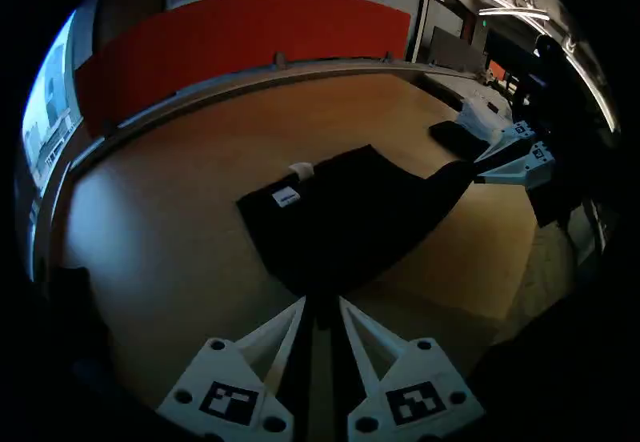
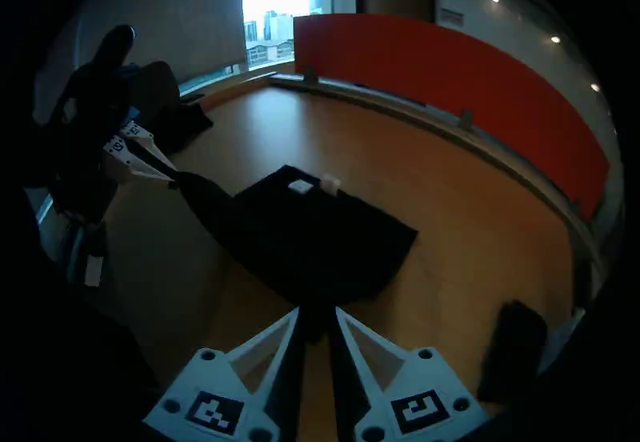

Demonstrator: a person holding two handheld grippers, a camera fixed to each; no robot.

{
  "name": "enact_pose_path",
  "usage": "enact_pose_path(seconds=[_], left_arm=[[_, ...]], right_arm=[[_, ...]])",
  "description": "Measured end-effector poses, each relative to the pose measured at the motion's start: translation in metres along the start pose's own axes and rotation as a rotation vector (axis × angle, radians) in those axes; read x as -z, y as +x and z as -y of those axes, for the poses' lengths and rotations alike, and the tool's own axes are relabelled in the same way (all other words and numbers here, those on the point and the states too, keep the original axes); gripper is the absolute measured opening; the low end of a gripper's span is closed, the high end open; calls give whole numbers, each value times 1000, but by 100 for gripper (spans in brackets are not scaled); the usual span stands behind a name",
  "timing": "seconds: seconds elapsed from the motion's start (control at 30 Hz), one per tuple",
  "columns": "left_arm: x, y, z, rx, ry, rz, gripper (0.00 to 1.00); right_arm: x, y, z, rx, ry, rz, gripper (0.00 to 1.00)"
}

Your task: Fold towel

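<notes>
Left gripper [image 1: 322,307] fingers are clamped together on the near corner of the black towel [image 1: 352,210], at six o'clock, and the cloth lies spread across the wooden table [image 1: 176,226] beyond them. Right gripper [image 2: 318,314] pinches another corner just the same, at six o'clock in the right gripper view, with a white tag [image 2: 301,186] on the cloth's far edge.

Both views are dimly lit. In the right gripper view, daylight is admitted through a window [image 2: 280,10] at 12 o'clock and is blown out to white. In the left gripper view, ceiling strip lights [image 1: 512,14] are recorded at 2 o'clock. The towel [image 1: 352,210] is rendered near black, with fold detail lost. Straight edges are bent and darkened toward the rims.
</notes>
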State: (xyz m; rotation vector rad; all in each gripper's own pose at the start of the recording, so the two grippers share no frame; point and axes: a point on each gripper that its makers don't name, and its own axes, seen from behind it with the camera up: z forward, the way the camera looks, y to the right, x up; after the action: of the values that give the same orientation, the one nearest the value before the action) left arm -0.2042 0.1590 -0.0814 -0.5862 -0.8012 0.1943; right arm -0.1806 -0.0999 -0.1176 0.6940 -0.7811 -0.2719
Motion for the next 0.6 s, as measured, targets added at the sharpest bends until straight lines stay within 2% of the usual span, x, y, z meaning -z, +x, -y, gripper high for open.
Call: enact_pose_path(seconds=[0.6], left_arm=[[27,17,-5,9,-11,-15,13]], right_arm=[[25,15,12,-8,2,-21,17]])
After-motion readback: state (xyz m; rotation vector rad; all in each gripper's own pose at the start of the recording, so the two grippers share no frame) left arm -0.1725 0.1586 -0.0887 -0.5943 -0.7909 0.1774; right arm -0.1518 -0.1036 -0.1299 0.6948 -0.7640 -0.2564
